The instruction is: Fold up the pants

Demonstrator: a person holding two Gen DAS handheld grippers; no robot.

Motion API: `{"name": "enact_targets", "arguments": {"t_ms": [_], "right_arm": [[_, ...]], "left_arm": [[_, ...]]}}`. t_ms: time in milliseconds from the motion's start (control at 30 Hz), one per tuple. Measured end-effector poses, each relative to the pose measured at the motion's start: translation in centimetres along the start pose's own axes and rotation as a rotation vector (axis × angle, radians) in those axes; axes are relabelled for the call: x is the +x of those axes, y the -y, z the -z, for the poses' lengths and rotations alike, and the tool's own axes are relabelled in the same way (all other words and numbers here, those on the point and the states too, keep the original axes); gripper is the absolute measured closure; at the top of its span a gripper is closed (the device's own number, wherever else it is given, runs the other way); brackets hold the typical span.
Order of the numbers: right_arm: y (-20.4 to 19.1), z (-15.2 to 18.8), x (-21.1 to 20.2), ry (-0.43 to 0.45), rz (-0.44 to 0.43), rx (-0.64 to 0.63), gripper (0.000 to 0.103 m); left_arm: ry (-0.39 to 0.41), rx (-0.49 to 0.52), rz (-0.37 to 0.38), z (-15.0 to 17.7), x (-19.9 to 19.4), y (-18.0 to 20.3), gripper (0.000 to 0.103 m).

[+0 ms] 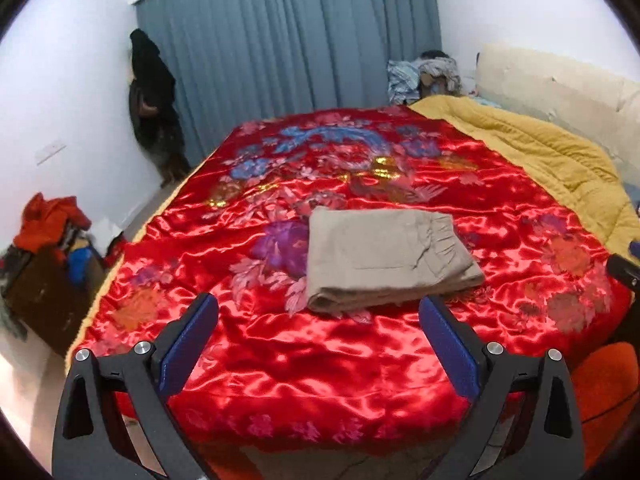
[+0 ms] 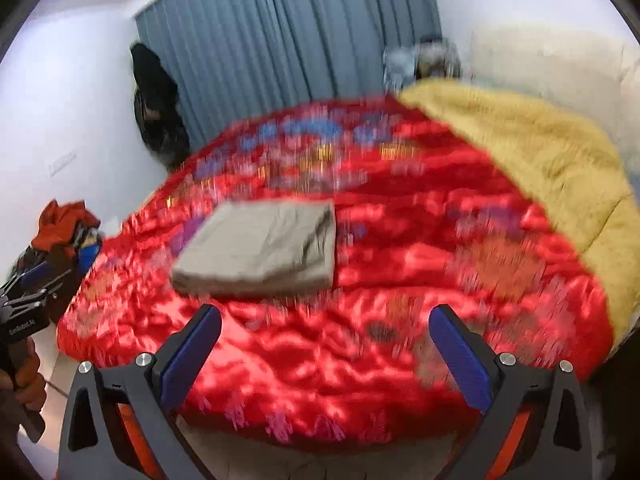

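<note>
A: Where do the pants (image 1: 390,258) sit?

B: Folded into a compact tan rectangle, flat on the red satin quilt (image 1: 320,360), roughly mid-bed. Elastic waistband lies on the top layer, toward the far right corner in the left wrist view. Nothing touches them.

A: Left gripper (image 1: 318,344)?

B: Blue-padded fingers spread wide, nothing between them. It hangs above the near part of the quilt, short of the pants' near edge, apart from the fabric.

A: Right gripper (image 2: 325,354)?

B: Same: fingers wide apart, empty, over the quilt. From its camera the pants lie ahead and to the left. That view is motion-blurred, so fine detail is lost.

A: Surroundings?

B: A yellow blanket (image 1: 540,152) bunched along the right side of the bed. Blue curtain (image 1: 288,36) behind. Dark clothing (image 1: 154,100) hanging in the left corner, and a heap of orange and blue clothes (image 1: 56,224) on a low stand at far left.
</note>
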State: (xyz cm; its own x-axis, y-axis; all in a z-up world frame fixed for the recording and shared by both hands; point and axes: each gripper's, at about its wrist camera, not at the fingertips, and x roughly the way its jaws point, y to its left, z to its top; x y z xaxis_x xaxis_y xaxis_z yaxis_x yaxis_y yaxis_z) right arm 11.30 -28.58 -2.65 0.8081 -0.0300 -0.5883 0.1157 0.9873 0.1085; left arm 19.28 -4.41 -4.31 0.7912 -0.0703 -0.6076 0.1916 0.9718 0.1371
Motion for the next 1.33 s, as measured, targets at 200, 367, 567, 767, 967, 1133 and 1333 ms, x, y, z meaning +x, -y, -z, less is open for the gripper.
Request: {"name": "enact_targets", "arguments": {"t_ms": [200, 367, 567, 767, 967, 1133, 1333], "right_arm": [[-3.2, -1.1, 0.3, -0.097, 0.067, -0.104, 0.0], [-4.4, -0.4, 1.2, -0.185, 0.043, -0.075, 0.0], [-5.2, 0.1, 1.5, -0.23, 0.033, -0.084, 0.0], [-5.9, 0.3, 1.5, -0.253, 0.039, -0.124, 0.0], [-6.0, 0.6, 1.6, -0.268, 0.039, -0.128, 0.0], [-6.1, 0.5, 1.5, -0.264, 0.044, -0.13, 0.0], [-6.0, 0.5, 1.5, -0.264, 0.038, -0.125, 0.0]], "left_arm": [[-0.104, -0.013, -0.005, 0.5, 0.4, 0.9, 0.002], [-0.17, -0.039, 0.019, 1.5, 0.8, 0.9, 0.002], [-0.209, -0.048, 0.014, 2.0, 1.4, 0.9, 0.002], [-0.224, -0.046, 0.023, 2.0, 1.7, 1.0, 0.003], [-0.226, -0.033, 0.032, 2.0, 1.6, 1.5, 0.003], [-0.239, -0.057, 0.071, 1.9, 1.7, 1.2, 0.003], [-0.184, -0.056, 0.086, 1.8, 0.5, 1.4, 0.002]]}}
